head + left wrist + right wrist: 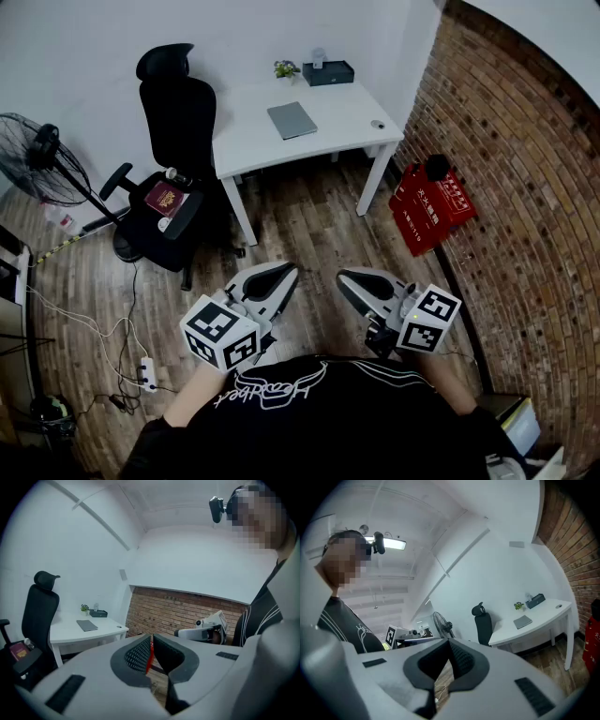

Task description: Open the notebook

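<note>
**Both grippers shut, notebook far off on the desk**

The notebook [292, 120] lies flat and closed on the white desk [349, 111], roughly at the middle of the top. A small plant [286, 69] and a dark box [328, 73] stand behind it along the wall edge. A small dark object, too small to name, sits near the desk's right end.

The left gripper [279, 275] and the right gripper [349, 279] are both held close to the person's body, low in the head view. They sit side by side over the wooden floor [309, 225], and both point toward the desk. A stretch of floor separates them from the desk, so neither is anywhere near the notebook.

In the left gripper view the jaws stand together with nothing between them, and only a thin slit shows a red background. The notebook appears far to the left of those jaws. In the right gripper view the jaws also meet at the tips and are empty, and the notebook lies far to their right on the desk.

A black chair [178, 122] stands left of the desk with a red booklet [165, 199] on its seat. A brick wall [506, 187] runs along the right.
</note>
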A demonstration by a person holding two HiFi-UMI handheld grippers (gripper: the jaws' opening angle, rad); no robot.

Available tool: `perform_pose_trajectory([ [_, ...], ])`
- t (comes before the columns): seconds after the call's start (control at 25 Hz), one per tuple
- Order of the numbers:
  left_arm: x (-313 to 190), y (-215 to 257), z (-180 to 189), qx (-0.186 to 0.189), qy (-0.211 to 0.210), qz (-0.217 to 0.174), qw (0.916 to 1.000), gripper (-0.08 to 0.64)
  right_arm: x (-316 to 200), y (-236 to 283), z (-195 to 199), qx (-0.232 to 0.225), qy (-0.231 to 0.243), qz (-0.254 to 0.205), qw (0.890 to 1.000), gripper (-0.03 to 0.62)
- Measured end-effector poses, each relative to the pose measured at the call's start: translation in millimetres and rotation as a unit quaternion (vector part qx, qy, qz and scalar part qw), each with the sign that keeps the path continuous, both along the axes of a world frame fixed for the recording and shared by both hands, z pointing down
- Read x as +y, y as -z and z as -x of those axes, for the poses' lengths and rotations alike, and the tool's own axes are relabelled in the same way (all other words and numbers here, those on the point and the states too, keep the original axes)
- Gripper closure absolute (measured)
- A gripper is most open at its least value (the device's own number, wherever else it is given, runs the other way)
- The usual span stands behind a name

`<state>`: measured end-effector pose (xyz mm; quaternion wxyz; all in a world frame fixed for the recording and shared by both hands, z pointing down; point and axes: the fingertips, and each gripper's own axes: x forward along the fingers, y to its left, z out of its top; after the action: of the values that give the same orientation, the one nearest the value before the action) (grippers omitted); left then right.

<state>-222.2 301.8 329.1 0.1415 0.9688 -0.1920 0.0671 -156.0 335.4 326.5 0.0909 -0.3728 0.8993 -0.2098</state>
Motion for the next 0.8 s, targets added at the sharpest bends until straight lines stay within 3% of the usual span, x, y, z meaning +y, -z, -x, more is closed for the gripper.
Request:
perform_pose_trajectory([
  [0.4,-11,2,-19,-0.013,0.023,-0.010,0.9996,0.517,-10,7,-22,-0.004,0.001,-0.017,1.000,0.592],
  [0.56,-19,11,-31,-0.001,0.036,-0.027,0.9990,0.512,-15,9,-40,-0.004,-0.002,-0.024,1.000,0.592],
  [0.68,-27,11,-45,-0.001,0.041,-0.022,0.9989,0.387,-17,7,-55,-0.005,-0.004,-0.025,1.000,0.592],
  [0.8,-33,6,-66,-0.015,0.041,-0.023,0.9988,0.345,-19,3,-74,-0.006,-0.006,-0.022,1.000,0.592],
])
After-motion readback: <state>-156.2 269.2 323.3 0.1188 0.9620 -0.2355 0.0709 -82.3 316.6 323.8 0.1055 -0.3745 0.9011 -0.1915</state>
